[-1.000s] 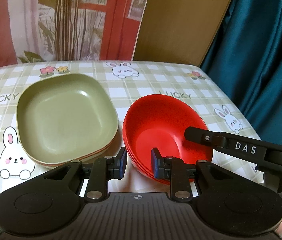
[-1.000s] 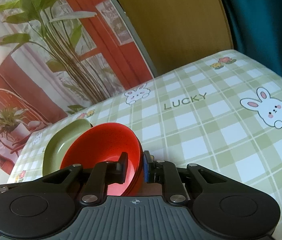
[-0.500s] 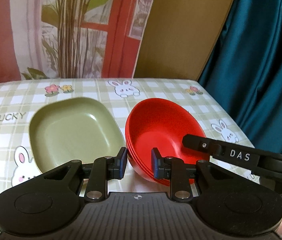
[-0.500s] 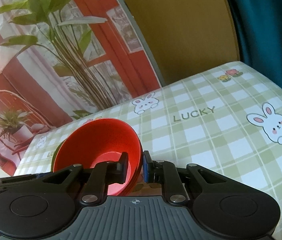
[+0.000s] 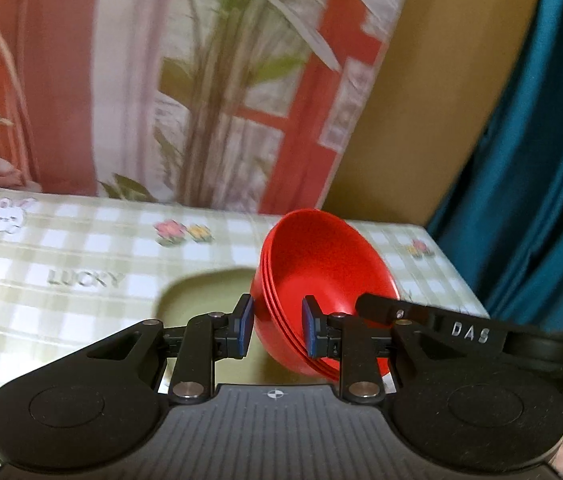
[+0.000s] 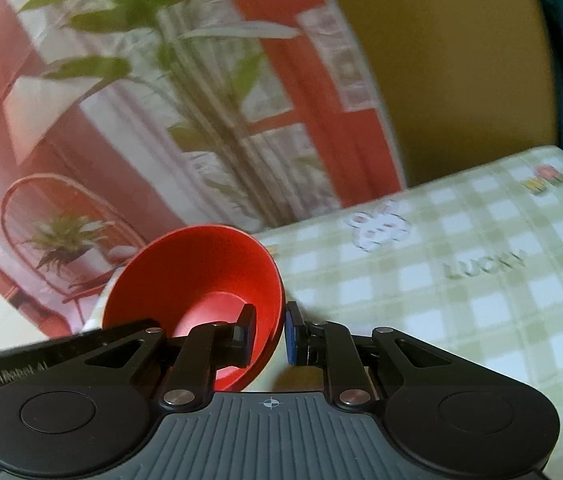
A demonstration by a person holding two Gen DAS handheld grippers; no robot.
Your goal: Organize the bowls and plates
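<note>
A stack of red bowls (image 5: 321, 276) is lifted off the table and tilted. My left gripper (image 5: 277, 330) is shut on its near-left rim, one pad inside and one outside. My right gripper (image 6: 269, 332) is shut on the opposite rim of the red bowls (image 6: 201, 276); its black finger (image 5: 421, 316) shows at the right of the left wrist view. The green square plate stack (image 5: 209, 296) lies on the table below and behind the bowls, mostly hidden by my left gripper.
The table has a green checked cloth (image 6: 461, 280) with rabbits and "LUCKY" print. A printed plant backdrop (image 5: 201, 80) and a tan panel (image 5: 421, 120) stand behind it. A teal curtain (image 5: 541, 160) hangs at the right, past the table edge.
Both grippers have raised the red bowl stack off the table and tilted it. The green plates have dropped lower in view and are now mostly covered. Both views are motion-blurred.
</note>
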